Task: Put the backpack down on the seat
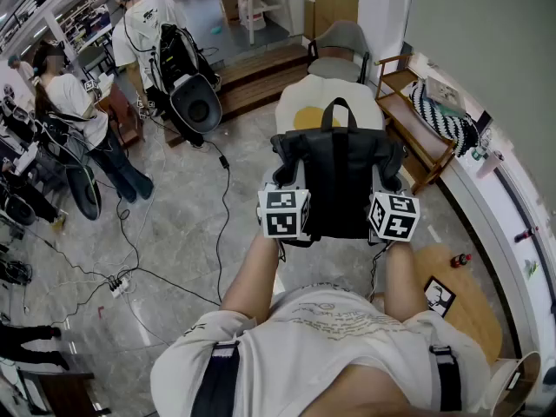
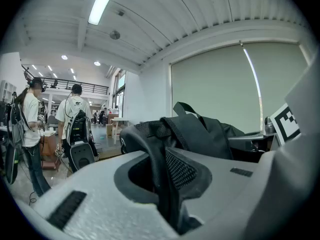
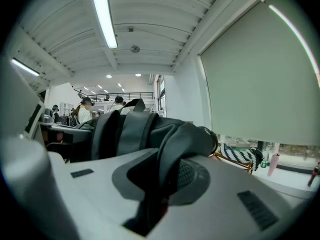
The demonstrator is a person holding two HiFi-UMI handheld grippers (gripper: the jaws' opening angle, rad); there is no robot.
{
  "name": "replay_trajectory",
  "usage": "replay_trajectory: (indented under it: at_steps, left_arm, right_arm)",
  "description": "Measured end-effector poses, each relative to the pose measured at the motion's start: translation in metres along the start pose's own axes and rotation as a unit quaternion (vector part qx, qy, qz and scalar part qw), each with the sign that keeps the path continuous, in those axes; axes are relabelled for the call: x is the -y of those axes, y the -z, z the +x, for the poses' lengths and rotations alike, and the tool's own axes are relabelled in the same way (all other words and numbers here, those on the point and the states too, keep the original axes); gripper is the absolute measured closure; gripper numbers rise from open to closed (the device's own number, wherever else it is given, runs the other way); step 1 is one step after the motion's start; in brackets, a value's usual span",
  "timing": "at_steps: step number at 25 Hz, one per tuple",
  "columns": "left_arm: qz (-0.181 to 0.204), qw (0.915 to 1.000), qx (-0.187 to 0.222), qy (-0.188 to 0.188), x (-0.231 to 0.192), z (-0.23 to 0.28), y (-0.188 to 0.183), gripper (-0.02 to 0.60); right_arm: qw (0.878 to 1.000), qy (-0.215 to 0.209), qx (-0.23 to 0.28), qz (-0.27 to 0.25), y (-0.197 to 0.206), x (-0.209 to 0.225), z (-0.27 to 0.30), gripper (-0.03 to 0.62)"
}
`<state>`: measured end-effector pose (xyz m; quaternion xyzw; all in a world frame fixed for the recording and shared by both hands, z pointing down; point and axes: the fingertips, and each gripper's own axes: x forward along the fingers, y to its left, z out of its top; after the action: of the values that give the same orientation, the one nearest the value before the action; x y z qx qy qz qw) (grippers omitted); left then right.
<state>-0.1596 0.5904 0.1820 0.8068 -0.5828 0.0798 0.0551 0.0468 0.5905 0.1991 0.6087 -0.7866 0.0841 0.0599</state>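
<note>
Marble floor, cream cushioned seat (image 1: 300,102): black fabric backpack (image 1: 334,185) aloft.
Left gripper (image 2: 170,199), right gripper (image 3: 152,204) pinch one strap (image 2: 161,169) each for balance, seemingly short of the seat.

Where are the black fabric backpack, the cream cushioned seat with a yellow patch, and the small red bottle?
black fabric backpack (image 1: 334,185): head view, front panel.
cream cushioned seat (image 1: 294,101): head view, bare left part.
small red bottle (image 1: 460,259): head view, body.
</note>
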Motion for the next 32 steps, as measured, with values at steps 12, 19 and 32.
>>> replay_trajectory:
  at_steps: [12, 19, 32]
  left_arm:
    - [-0.004, 0.9998, -0.017, 0.008, -0.007, 0.01, 0.01, 0.522]
    - [-0.01, 0.9998, -0.012, 0.013, -0.031, 0.011, 0.011, 0.522]
    - [-0.013, 0.9994, -0.01, 0.031, -0.081, 0.012, 0.016, 0.52]
  right_arm:
    - [1.0, -0.001, -0.012, 0.019, 0.009, -0.002, 0.007, 0.534]
    - [1.0, -0.003, -0.01, 0.019, 0.006, -0.022, 0.015, 0.533]
    - [1.0, 0.011, -0.01, 0.026, 0.008, -0.065, 0.033, 0.533]
